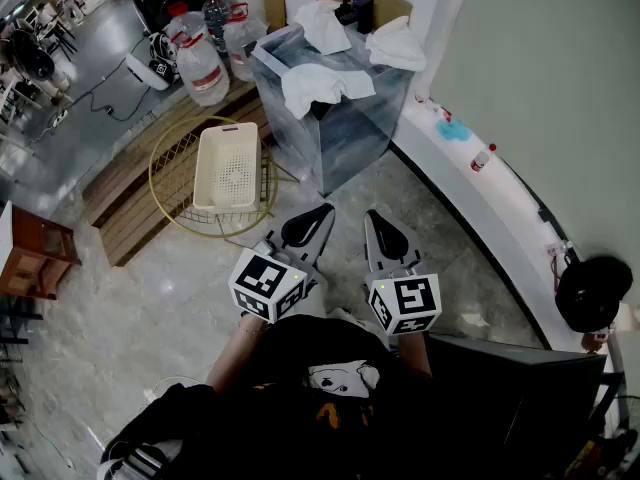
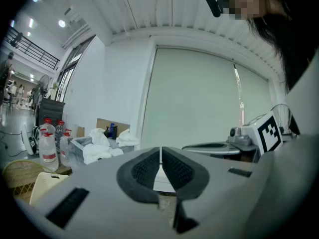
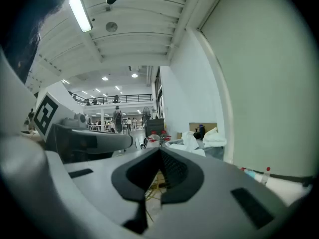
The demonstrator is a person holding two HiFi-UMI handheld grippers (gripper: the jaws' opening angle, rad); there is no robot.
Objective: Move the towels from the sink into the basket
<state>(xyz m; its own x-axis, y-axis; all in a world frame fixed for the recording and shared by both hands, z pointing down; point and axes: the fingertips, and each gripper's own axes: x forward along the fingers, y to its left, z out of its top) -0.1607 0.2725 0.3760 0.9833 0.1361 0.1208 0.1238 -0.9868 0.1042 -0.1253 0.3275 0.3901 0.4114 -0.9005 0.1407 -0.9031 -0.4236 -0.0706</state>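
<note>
Both pairs of jaws are pressed together on nothing. The left gripper (image 1: 308, 224) and the right gripper (image 1: 386, 232) sit side by side close in front of the person's chest, pointing roughly level toward the sink (image 1: 352, 140). It looks like a ready pose, with no reach begun. The white towels (image 1: 322, 86) lie draped over the sink's rim and top, well apart from both grippers. The white basket (image 1: 228, 170) rests in a round wire frame (image 1: 165, 173) on the floor just left of the sink, probably set there to keep each carry short.
</note>
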